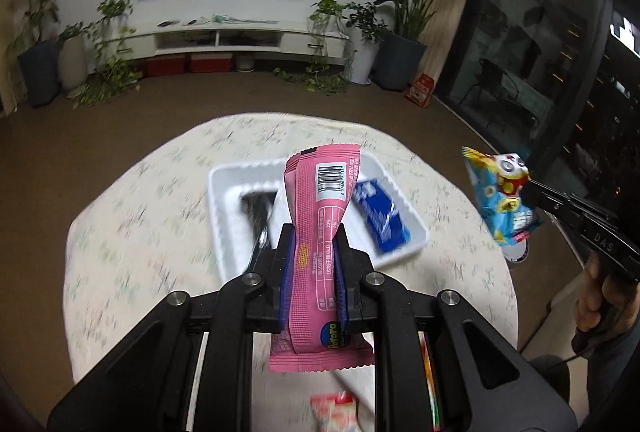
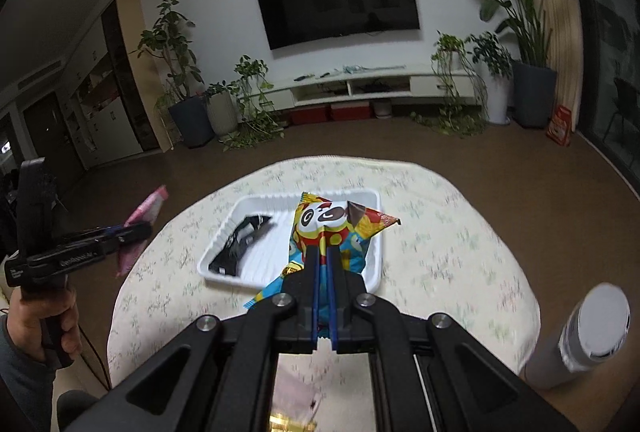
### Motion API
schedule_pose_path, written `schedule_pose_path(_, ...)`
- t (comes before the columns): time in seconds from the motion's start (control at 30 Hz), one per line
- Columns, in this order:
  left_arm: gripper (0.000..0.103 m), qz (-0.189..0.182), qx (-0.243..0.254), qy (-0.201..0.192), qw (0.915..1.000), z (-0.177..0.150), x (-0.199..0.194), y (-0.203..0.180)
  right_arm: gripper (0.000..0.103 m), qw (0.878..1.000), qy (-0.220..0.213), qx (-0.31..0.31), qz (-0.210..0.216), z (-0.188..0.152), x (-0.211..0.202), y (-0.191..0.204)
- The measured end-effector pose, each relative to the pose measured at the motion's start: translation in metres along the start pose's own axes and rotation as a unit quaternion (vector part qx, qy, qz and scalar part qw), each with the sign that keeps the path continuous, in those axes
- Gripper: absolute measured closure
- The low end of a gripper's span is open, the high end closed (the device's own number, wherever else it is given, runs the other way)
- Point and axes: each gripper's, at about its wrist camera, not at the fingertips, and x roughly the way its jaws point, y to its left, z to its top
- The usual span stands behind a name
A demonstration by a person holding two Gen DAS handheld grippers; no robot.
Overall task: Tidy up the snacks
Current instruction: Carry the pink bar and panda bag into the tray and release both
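While clamped in left tool, pink snack

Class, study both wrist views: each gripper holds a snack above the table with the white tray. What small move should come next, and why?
Probably lower the left gripper toward the white tray and release there. It is shut on the pink snack bar, held above the tray's free middle strip, between the black packet and the blue packet. The right gripper, shut on the panda snack bag, can follow.
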Motion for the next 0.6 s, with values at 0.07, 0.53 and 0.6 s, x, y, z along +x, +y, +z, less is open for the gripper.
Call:
schedule_pose_path(0.07, 0.088, -0.004, 0.004, 0.005, 1.0, 0.015, 0.017, -0.003, 0.099, 1.0, 0.0, -0.013, 0.006, 0.017, 0.015, 0.004)
schedule_pose_path(0.53, 0.087, 0.017, -0.012, 0.085, 0.9961, 0.019, 0.157, 0.015, 0.099, 0.994, 0.081, -0.053, 0.042, 0.038, 0.156, 0.016)
schedule_pose_path(0.6, 0.087, 0.022, -0.005, 0.093, 0.9954, 0.011, 0.169, 0.013, 0.099, 0.993, 0.095, -0.052, 0.044, 0.03, 0.172, 0.014)
